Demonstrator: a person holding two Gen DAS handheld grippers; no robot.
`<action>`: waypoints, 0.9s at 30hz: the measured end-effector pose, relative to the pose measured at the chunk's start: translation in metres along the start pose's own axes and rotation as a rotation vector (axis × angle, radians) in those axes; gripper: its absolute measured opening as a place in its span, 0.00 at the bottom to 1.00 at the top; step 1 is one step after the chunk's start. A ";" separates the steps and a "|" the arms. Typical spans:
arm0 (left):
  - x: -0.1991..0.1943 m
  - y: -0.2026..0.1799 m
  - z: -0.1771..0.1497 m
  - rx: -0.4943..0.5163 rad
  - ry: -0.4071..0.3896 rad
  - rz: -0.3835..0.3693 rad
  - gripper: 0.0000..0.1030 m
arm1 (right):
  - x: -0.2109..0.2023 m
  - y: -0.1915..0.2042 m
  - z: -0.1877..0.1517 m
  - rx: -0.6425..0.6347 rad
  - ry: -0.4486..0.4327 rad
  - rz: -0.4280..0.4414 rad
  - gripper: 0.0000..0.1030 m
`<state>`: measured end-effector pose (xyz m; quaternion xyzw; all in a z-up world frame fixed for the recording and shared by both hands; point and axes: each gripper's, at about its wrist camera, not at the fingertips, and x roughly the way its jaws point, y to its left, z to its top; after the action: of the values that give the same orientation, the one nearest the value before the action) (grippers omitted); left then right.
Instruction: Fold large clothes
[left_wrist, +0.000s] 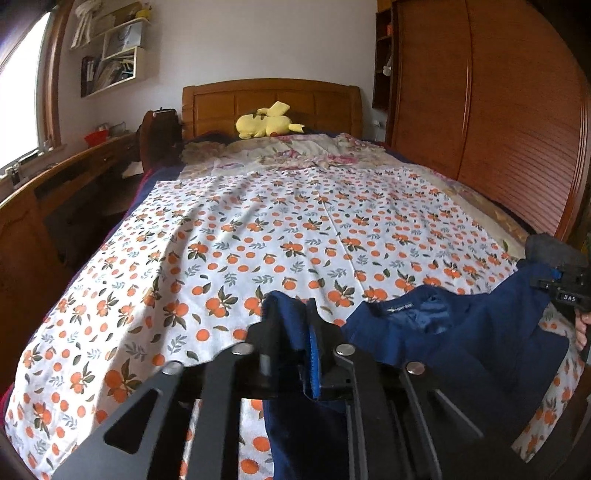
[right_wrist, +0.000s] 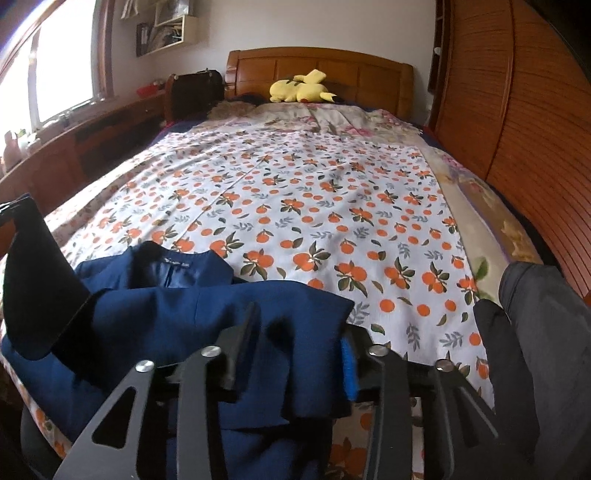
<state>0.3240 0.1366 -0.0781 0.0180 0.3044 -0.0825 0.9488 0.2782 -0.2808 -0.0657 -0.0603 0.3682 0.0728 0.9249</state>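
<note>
Two grippers, left gripper (left_wrist: 295, 332) and right gripper (right_wrist: 295, 339), have jaws partly parted around the navy-blue woven jacket (right_wrist: 192, 314), whose shoulders may slump and wrinkle on the orange-print bedsheet (right_wrist: 295, 206).

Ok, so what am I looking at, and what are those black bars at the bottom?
No robot: a person holds a black two-finger tool in each hand, each with a wide-angle camera looking along its fingers. The bars are the tools' own frames. One picture is from the left tool, the other from the right tool. Both face a wooden bed under a white sheet printed with oranges, a yellow plush toy at its head. A navy blue jacket lies at the near edge, its cloth between each tool's fingers; the right stands open, the left's grip is unclear.
</note>
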 end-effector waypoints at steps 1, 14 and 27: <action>0.000 0.000 -0.003 0.002 0.004 -0.006 0.36 | 0.000 0.002 -0.001 0.000 -0.002 -0.006 0.41; -0.036 -0.019 -0.045 0.033 -0.007 0.030 0.89 | -0.031 0.007 -0.003 -0.009 -0.055 -0.039 0.54; -0.045 -0.051 -0.089 0.038 0.054 -0.021 0.96 | -0.048 0.048 -0.027 -0.055 -0.034 0.048 0.54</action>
<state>0.2281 0.1004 -0.1241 0.0351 0.3285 -0.0980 0.9388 0.2174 -0.2423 -0.0548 -0.0755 0.3517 0.1060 0.9270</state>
